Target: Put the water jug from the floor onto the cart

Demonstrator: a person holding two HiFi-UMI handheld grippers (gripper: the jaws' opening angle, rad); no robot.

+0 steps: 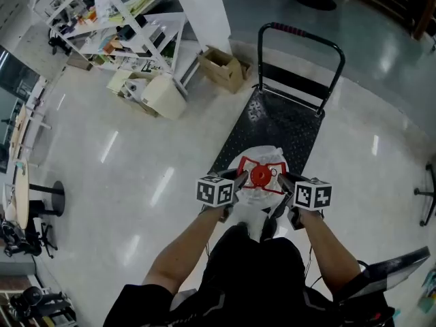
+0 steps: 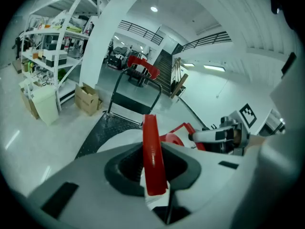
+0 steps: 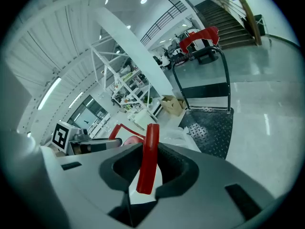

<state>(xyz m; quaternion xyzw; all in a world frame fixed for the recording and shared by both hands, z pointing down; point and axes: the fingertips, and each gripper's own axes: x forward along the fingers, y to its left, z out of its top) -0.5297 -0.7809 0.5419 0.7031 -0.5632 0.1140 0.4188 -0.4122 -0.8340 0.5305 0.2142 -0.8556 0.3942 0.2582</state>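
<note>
Water jug [image 1: 261, 195]: hanging between both grippers at the cart's [image 1: 272, 125] near end.
Left gripper [image 1: 239, 178]: clamping the red handle [image 2: 151, 151].
Right gripper [image 1: 281, 180]: gripping its opposite side, probably sharing the weight evenly.

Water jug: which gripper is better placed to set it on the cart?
Neither alone: left gripper and right gripper each clamp the red handle beside the cap, jug at the cart's near end. Lower with both.

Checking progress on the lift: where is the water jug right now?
Head view, centre: the water jug hangs between the left gripper and right gripper, both shut on its red handle, at the near end of the cart.
</note>
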